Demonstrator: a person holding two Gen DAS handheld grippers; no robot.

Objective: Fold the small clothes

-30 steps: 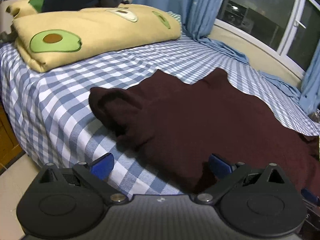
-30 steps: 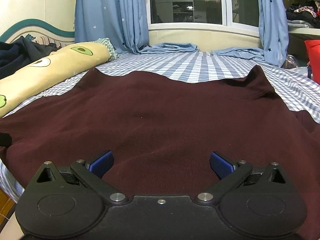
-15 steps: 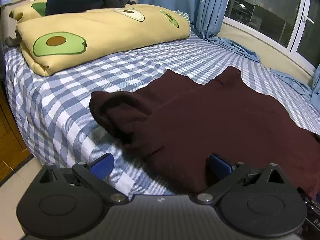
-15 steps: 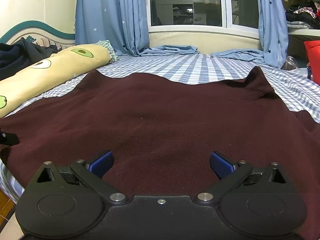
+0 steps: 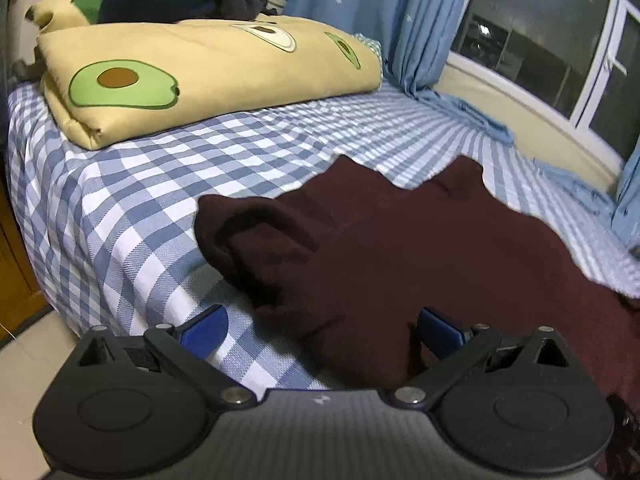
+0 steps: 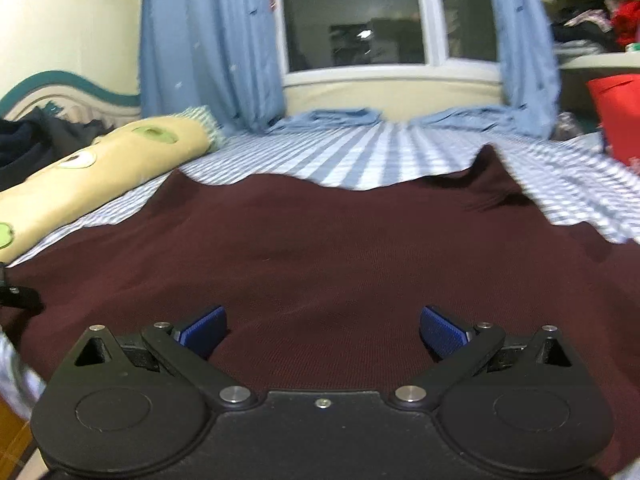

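From the left wrist view, the left gripper (image 5: 322,330) hangs low at the near edge of the bed (image 5: 132,208), its blue pads spread wide with nothing between them; one pad sits over checked sheet, the other over the maroon top (image 5: 420,240), which lies spread across the mattress with its left sleeve (image 5: 260,236) bunched into a lump. I'd say that sleeve wants smoothing or folding inward first, taken near its cuff so the body isn't dragged. The avocado-print quilt (image 5: 208,76) lies well apart, leaving open sheet to the left; the bed's drop-off is just beside the gripper. From the right wrist view, slightly blurred, the right gripper (image 6: 322,330) hovers over the garment's near part, tongs likewise spread and empty. Beyond the far hem there is bare striped sheet up to the curtains (image 6: 208,48), so room to fold forward looks ample.
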